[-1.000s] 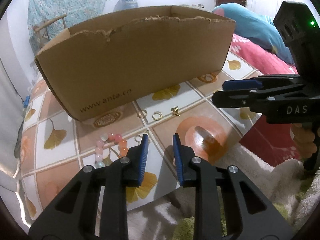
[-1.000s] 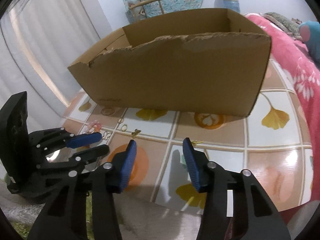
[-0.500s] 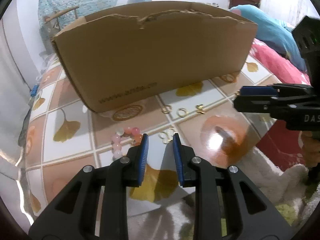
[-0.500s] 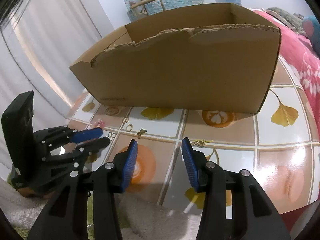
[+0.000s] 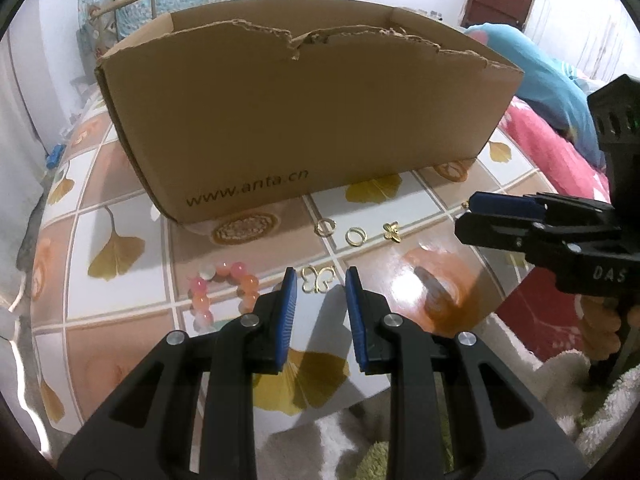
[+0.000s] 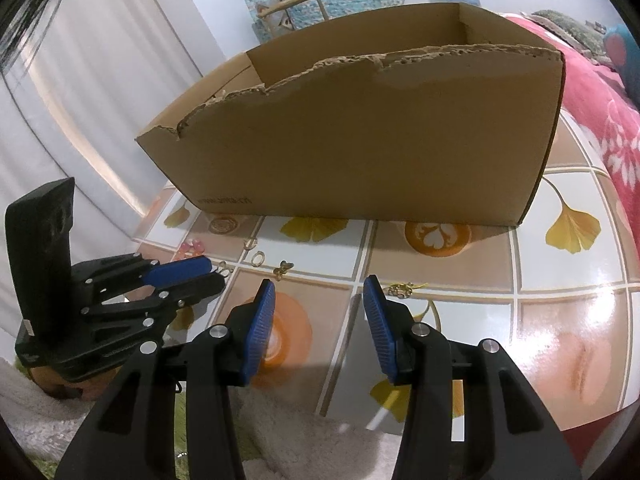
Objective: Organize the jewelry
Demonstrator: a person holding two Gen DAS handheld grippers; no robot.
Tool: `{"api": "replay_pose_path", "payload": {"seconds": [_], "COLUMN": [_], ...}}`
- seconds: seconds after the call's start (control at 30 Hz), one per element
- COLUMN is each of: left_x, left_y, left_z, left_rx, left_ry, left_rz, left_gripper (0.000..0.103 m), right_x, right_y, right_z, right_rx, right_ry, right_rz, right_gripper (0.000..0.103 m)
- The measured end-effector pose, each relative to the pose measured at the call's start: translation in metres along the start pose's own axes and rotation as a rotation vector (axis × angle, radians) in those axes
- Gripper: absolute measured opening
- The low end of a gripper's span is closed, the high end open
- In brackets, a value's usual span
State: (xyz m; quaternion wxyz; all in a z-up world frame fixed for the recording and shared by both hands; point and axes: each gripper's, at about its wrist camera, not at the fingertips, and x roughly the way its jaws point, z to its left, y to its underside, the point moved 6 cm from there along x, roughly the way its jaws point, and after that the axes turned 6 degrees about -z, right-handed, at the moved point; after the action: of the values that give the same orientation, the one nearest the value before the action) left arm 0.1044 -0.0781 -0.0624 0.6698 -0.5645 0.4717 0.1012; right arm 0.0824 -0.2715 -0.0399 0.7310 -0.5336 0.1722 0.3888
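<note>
My left gripper (image 5: 320, 300) is open and empty, low over the tiled table (image 5: 120, 312). A gold butterfly-outline piece (image 5: 318, 279) lies just beyond its tips. A pink bead bracelet (image 5: 224, 288) lies to its left. Farther on are two gold rings (image 5: 326, 226) (image 5: 355, 236) and a small gold butterfly (image 5: 392, 231). Behind them stands the torn cardboard box (image 5: 304, 112). My right gripper (image 6: 319, 308) is open and empty over an orange tile. A gold chain piece (image 6: 402, 289) lies just right of its right finger (image 6: 376, 320). The left gripper (image 6: 188, 274) shows at its left.
A pink floral bedcover (image 6: 600, 128) borders the table on the right, with a blue pillow (image 5: 532, 64) behind. A fluffy white and green rug (image 5: 600, 400) lies below the table's near edge. White curtains (image 6: 80, 100) hang on the left.
My left gripper has rolled and shifted sideways, so the box looks more level and the gold butterfly outline now sits straight ahead of the gap. The right gripper has barely moved.
</note>
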Motion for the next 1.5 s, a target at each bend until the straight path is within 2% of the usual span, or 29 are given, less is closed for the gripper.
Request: {"api": "replay_pose_path", "payload": {"seconds": [0.17,0.23,0.63,0.7,0.93,1.0,1.33,1.4,1.47,1.5], "left_x": [0.005,0.006,0.003,0.001,0.0,0.0,-0.007,-0.009,-0.009,-0.008], "left_y": [-0.001,-0.001,0.0,0.001,0.003,0.003,-0.001,-0.003,-0.005,-0.006], "left_z": [-0.004,-0.005,-0.009,-0.009,-0.009,-0.008,-0.007,-0.006,-0.004,-0.004], "left_rx": [0.047,0.069,0.118,0.125,0.13,0.132,0.118,0.124,0.139,0.143], "left_ry": [-0.025,-0.043,-0.04,-0.034,-0.034,-0.032,-0.007,-0.001,0.001,0.006], "left_rz": [0.011,0.012,0.026,0.022,0.01,0.006,-0.008,-0.015,-0.018,-0.02], "left_gripper": [0.023,0.018,0.015,0.01,0.01,0.0,0.0,0.004,0.015,0.015], "right_x": [0.0,0.001,0.005,0.006,0.006,0.006,0.007,0.008,0.009,0.01], "right_y": [0.0,-0.001,-0.003,-0.004,-0.006,-0.007,-0.007,-0.007,-0.007,-0.006], "right_z": [0.001,0.001,0.003,0.003,0.006,0.007,0.013,0.015,0.018,0.019], "right_rx": [-0.002,-0.002,-0.012,-0.013,-0.023,-0.025,-0.035,-0.038,-0.042,-0.043], "right_ry": [0.003,0.005,0.006,0.007,0.012,0.014,0.001,-0.004,-0.012,-0.015], "right_rz": [-0.001,-0.001,0.001,0.0,-0.003,-0.005,-0.003,-0.001,0.005,0.005], "right_gripper": [0.045,0.045,0.045,0.045,0.045,0.045,0.045,0.045,0.045,0.045]}}
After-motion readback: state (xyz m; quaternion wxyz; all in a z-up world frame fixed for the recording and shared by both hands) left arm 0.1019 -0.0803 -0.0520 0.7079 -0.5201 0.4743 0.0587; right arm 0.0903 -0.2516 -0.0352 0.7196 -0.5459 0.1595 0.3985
